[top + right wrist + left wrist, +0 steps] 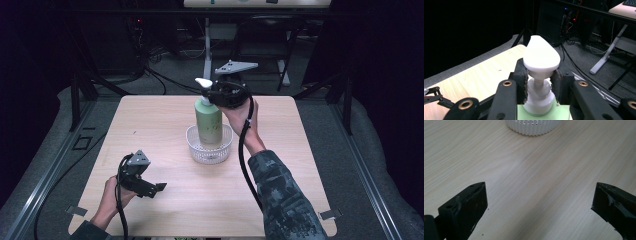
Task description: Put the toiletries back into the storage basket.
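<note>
A green pump bottle (209,121) with a white pump head (203,83) stands upright inside a white perforated basket (209,152) at the table's middle. My right gripper (216,95) is shut on the bottle's white collar (538,96), just under the pump head (541,56), its pads (525,85) pressing from both sides. My left gripper (159,188) rests low over the table near the front left, held by a hand, its jaws wide open with bare wood between them (539,202). The basket's ribbed wall (532,127) shows at the top of the left gripper view.
The light wooden table (165,120) has rounded corners and dark floor around it. Beyond the far edge stand a desk leg (206,47), cables and frame bars. A black cable (245,165) trails along the person's right forearm.
</note>
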The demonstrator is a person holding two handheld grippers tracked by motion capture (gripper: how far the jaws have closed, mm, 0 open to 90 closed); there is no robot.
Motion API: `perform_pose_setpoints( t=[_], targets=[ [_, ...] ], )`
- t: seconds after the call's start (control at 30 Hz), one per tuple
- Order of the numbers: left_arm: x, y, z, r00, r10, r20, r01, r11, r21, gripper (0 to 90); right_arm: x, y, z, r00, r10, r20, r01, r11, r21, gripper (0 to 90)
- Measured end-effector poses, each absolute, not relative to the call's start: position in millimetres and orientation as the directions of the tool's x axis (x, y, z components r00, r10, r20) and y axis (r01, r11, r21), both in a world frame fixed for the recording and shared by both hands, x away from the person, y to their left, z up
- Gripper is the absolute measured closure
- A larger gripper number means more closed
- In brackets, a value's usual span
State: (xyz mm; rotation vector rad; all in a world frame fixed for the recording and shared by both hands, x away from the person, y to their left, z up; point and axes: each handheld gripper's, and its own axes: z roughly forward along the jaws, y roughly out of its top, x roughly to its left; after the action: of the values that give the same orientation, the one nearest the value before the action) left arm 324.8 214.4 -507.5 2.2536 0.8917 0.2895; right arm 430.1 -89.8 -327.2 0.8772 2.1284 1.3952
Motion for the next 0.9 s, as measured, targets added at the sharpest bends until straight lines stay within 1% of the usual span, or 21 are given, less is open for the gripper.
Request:
perform_pose_setpoints(
  t=[0.9],
  targets=[
    [325, 214, -508, 0.742, 0.668, -0.047, 0.52, -0.531, 0.669, 0.0, 431, -89, -359, -0.685, 0.728, -0.007, 0.294, 0.285, 0.913, 68.0]
  ],
)
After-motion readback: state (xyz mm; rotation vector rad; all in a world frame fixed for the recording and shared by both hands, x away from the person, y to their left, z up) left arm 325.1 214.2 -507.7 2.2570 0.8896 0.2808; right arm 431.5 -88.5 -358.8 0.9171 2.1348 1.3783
